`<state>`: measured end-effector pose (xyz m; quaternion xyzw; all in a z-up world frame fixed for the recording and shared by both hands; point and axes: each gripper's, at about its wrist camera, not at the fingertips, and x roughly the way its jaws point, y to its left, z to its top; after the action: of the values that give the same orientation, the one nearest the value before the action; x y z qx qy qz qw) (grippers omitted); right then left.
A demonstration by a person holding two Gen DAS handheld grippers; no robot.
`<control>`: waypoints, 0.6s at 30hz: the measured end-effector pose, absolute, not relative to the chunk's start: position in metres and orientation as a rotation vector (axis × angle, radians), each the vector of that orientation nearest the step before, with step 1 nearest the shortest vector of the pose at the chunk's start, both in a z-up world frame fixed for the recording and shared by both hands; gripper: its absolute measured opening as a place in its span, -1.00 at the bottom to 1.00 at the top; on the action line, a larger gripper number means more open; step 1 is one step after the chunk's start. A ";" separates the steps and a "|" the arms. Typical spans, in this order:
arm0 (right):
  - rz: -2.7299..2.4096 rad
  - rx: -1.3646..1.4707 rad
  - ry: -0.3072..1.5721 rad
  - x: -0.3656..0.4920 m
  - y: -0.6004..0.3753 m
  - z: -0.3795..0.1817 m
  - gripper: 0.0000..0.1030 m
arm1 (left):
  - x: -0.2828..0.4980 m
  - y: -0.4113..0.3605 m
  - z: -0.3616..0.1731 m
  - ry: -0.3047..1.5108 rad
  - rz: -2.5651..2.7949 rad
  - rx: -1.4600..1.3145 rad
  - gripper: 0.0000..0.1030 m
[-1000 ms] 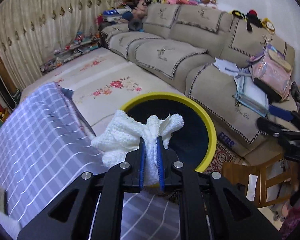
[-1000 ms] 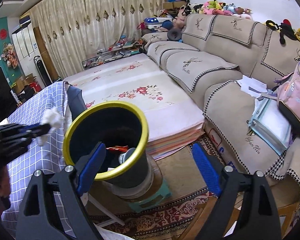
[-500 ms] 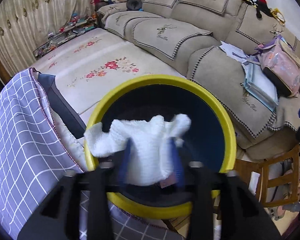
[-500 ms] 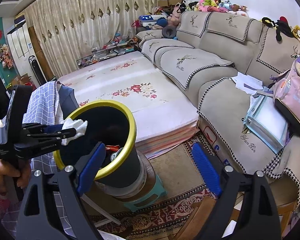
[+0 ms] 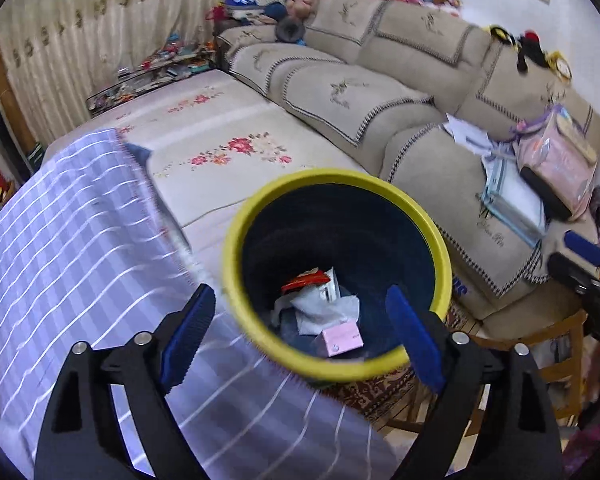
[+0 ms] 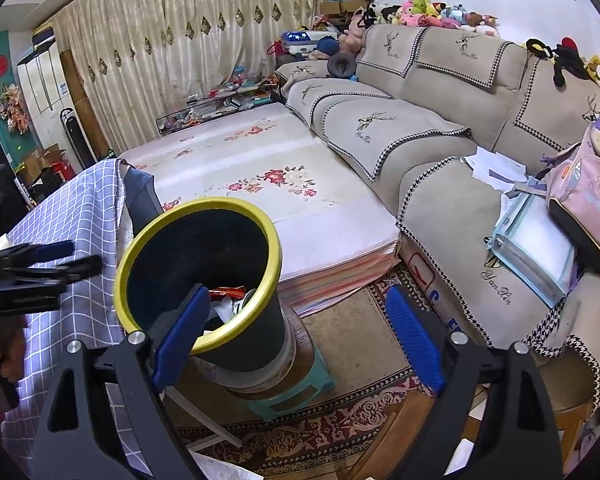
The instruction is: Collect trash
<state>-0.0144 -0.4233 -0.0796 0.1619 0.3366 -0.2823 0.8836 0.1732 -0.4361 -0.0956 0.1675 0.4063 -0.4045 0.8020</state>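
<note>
Left tongs (image 5: pixel 296 334): spread wide over the near rim of the bin, nothing between the blue pads; the jaws have just been opening, and the white knitted cloth they pinched a second ago is gone from them.
Checked cloth (image 5: pixel 72 248): purple with white lines, covers the worktop at the left; its right edge lies just beside the bin.
Bin (image 5: pixel 436 240): dark, yellow-rimmed, off the worktop's right edge; in the right wrist view it stands on a pale drum on a green stool (image 6: pixel 300 394).
Trash (image 5: pixel 320 308): at the bin's bottom lie a red wrapper, crumpled white paper and a small pink box. The white cloth cannot be picked out for certain among them.
Right tongs (image 6: pixel 298 338): wide open and empty, as a second ago, pointing down towards the floor rug beside the bin; its left pad overlaps the bin's rim in the picture.
Sofa (image 6: pixel 440 136): beige, at the right, well apart from the bin, with a pink bag (image 6: pixel 584 200) on its seat.
</note>
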 end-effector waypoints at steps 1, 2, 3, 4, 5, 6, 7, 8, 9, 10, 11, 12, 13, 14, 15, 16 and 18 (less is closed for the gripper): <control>-0.587 0.335 0.700 -0.014 -0.422 -0.079 0.65 | 0.170 -0.422 -0.089 0.856 -0.856 0.349 0.69; -0.585 0.334 0.700 -0.014 -0.422 -0.079 0.65 | 0.168 -0.411 -0.084 0.845 -0.844 0.345 0.70; -0.585 0.333 0.700 -0.014 -0.422 -0.078 0.66 | 0.165 -0.396 -0.078 0.830 -0.822 0.342 0.70; -0.583 0.332 0.702 -0.013 -0.420 -0.078 0.66 | 0.162 -0.380 -0.073 0.818 -0.802 0.330 0.72; -0.580 0.331 0.703 -0.011 -0.419 -0.079 0.66 | 0.159 -0.367 -0.068 0.812 -0.790 0.316 0.73; -0.574 0.330 0.706 -0.010 -0.416 -0.079 0.66 | 0.156 -0.351 -0.063 0.807 -0.777 0.295 0.74; -0.563 0.328 0.711 -0.007 -0.412 -0.080 0.66 | 0.153 -0.334 -0.058 0.801 -0.761 0.276 0.75; -0.550 0.326 0.715 -0.004 -0.408 -0.081 0.66 | 0.151 -0.321 -0.056 0.795 -0.746 0.262 0.76; -0.535 0.321 0.719 -0.001 -0.405 -0.081 0.66 | 0.146 -0.304 -0.052 0.788 -0.725 0.246 0.78; -0.523 0.314 0.723 0.003 -0.399 -0.082 0.66 | 0.142 -0.288 -0.048 0.782 -0.703 0.233 0.79; -0.503 0.304 0.729 0.008 -0.393 -0.082 0.66 | 0.138 -0.276 -0.047 0.779 -0.688 0.225 0.80; -0.485 0.296 0.733 0.014 -0.386 -0.082 0.66 | 0.133 -0.261 -0.045 0.776 -0.665 0.214 0.82; -0.460 0.287 0.736 0.021 -0.377 -0.082 0.66 | 0.129 -0.245 -0.044 0.776 -0.641 0.202 0.83; -0.438 0.280 0.736 0.027 -0.369 -0.081 0.66 | 0.126 -0.232 -0.044 0.776 -0.624 0.192 0.83; -0.417 0.273 0.734 0.032 -0.361 -0.079 0.66 | 0.121 -0.216 -0.044 0.777 -0.603 0.175 0.83; -0.387 0.264 0.730 0.038 -0.351 -0.078 0.66 | 0.118 -0.200 -0.043 0.777 -0.583 0.158 0.83; -0.334 0.251 0.725 0.052 -0.329 -0.075 0.66 | 0.111 -0.176 -0.042 0.776 -0.542 0.135 0.83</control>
<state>0.0518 -0.3294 -0.0745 0.1218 0.3519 -0.1624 0.9138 0.1106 -0.1760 -0.0416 0.0648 0.3733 -0.2607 0.8879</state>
